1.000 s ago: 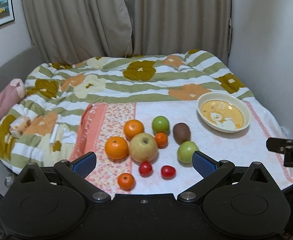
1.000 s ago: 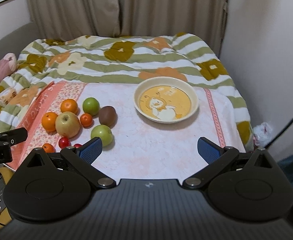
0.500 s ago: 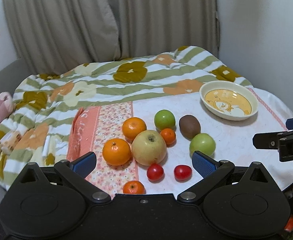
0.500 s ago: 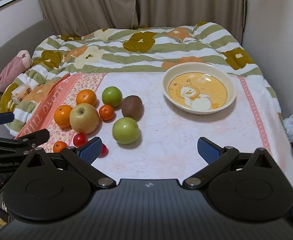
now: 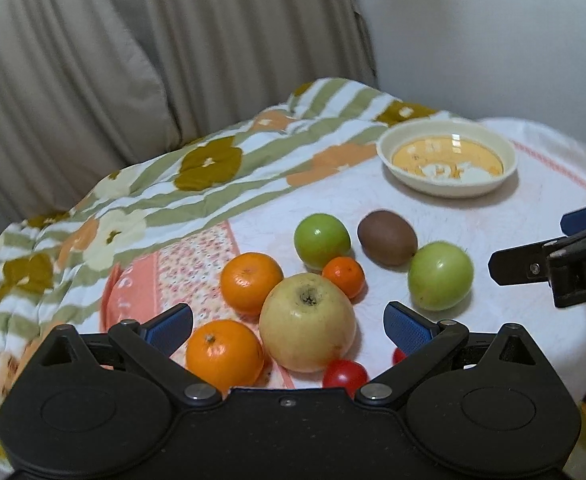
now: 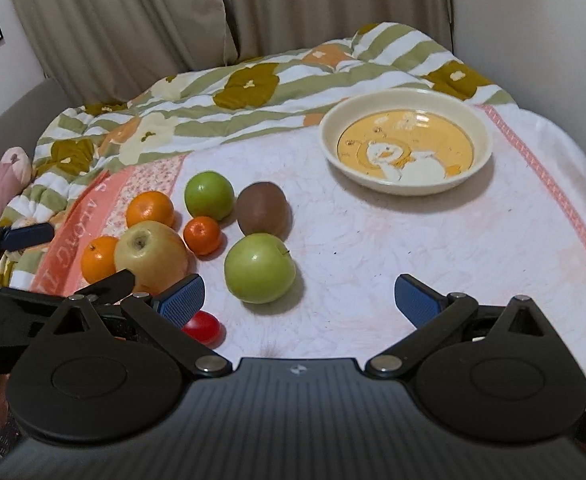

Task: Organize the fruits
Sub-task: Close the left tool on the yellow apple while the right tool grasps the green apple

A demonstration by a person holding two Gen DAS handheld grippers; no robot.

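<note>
Fruits lie clustered on a pale cloth (image 6: 373, 264) spread over the surface, with a cream bowl (image 6: 406, 142) bearing a yellow cartoon print standing well apart from them toward the far right; the bowl holds no fruit. At the near left of the cluster a large yellow apple (image 5: 307, 328) touches two oranges (image 5: 224, 354), one in front of it and one behind (image 5: 250, 282); a small mandarin (image 5: 343, 276) sits just beside the apple's far side, next to a green apple (image 5: 321, 239); a brown kiwi (image 6: 262, 209) lies just right of that, and a second green apple (image 6: 259, 268) sits nearest the bare middle of the cloth, touching the kiwi in both views. Small red tomatoes (image 5: 345, 373) lie at the near edge, partly hidden by the tools. The left tool (image 5: 289, 322) hangs just above the yellow apple with its jaws spread wide, holding nothing; its blue pads (image 5: 171, 326) frame the apple and the front orange. The right tool (image 6: 299, 298) hangs above the bare cloth with jaws likewise wide and empty; its left pad is near the second green apple and above a red tomato (image 6: 203, 327). A striped flowered quilt (image 6: 213, 96) lies bunched behind the cloth, before beige curtains (image 6: 133, 12).
</note>
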